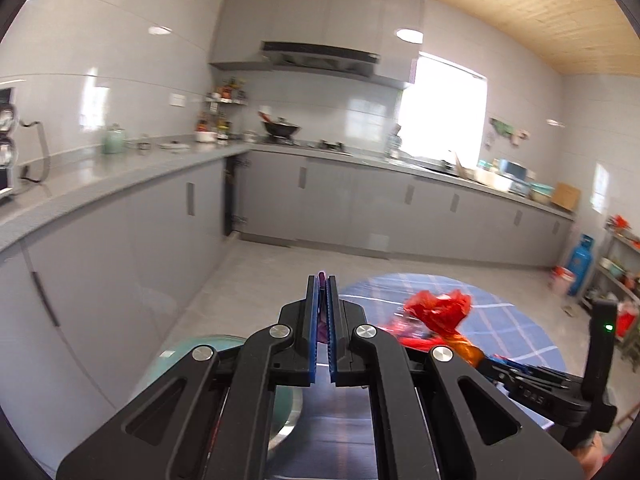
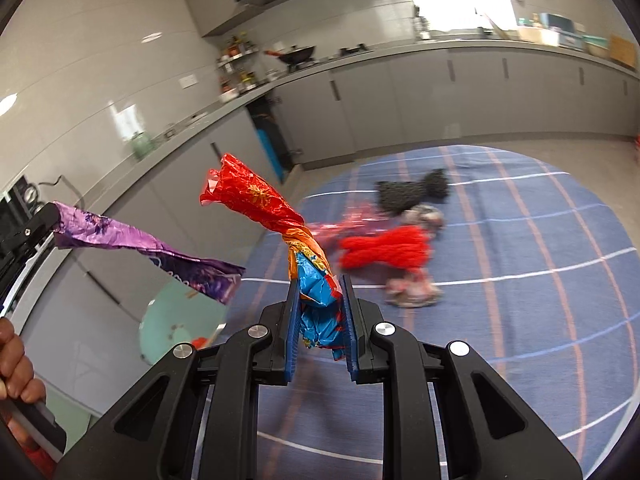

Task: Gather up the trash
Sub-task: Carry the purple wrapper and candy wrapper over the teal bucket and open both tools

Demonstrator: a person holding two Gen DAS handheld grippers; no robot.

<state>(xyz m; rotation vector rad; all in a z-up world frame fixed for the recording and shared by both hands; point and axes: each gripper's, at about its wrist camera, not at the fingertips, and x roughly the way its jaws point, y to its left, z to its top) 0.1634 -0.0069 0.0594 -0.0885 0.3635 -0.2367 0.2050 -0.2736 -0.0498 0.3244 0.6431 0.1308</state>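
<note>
A round table (image 2: pixel 560 240) under a blue checked cloth fills the lower part of both views, and beside its near edge, lower down, stands a pale green bin (image 2: pixel 180 320) with something red inside. On the cloth, well apart from both tools, lie blurred leftovers: a red crumpled piece (image 2: pixel 384 254), a black one (image 2: pixel 412 192) and two pale scraps. The right hand-held gripper (image 2: pixel 320 320) has its jaws partly closed around the blue end of a twisted red-and-blue wrapper (image 2: pixel 256 200), whose red end stands up free above the pads. The left hand-held gripper (image 1: pixel 321 316) is pinched fully shut on a thin purple wrapper (image 2: pixel 140 240); only an edge of it shows between the blue pads (image 1: pixel 313 320), while the right view shows its long tail hanging out in the air. Both wrappers are off the table, not yet over the bin. The risk lies in the carry: the slick foil is held only by an end, so a quick swing could pull it free onto the floor, and a release before the bin's mouth is underneath would miss.
</note>
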